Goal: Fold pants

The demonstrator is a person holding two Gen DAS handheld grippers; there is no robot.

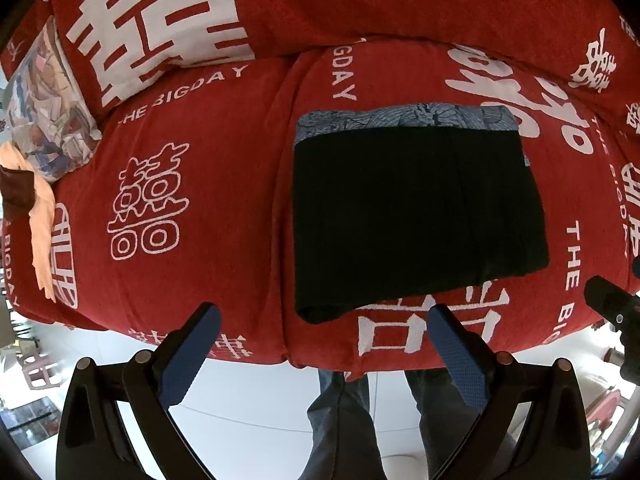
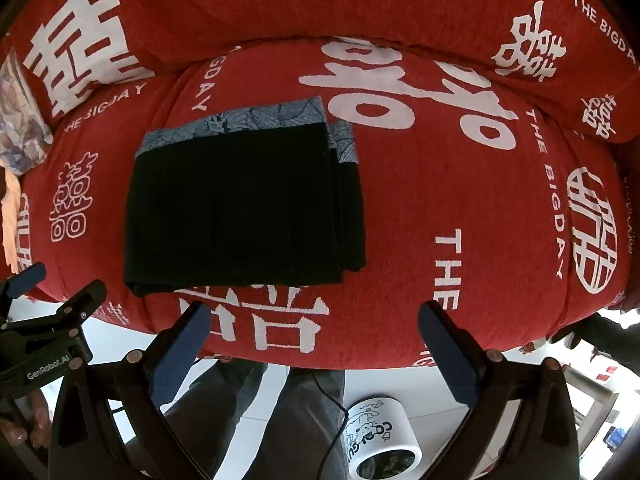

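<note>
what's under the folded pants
The pants lie flat on the red cover with white print. Its large white character runs under their near edge; the covered part is hidden.

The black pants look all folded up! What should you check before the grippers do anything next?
1. Black pants folded into a neat rectangle: ok.
2. Patterned waistband lined up: not ok, one layer sticks out at the right side.
3. Left gripper open and empty: ok.
4. Right gripper open and empty: ok.
5. Pants fully on the red sofa cover, not hanging off: ok.
6. Wrinkles in the dark fabric: cannot tell.
</note>
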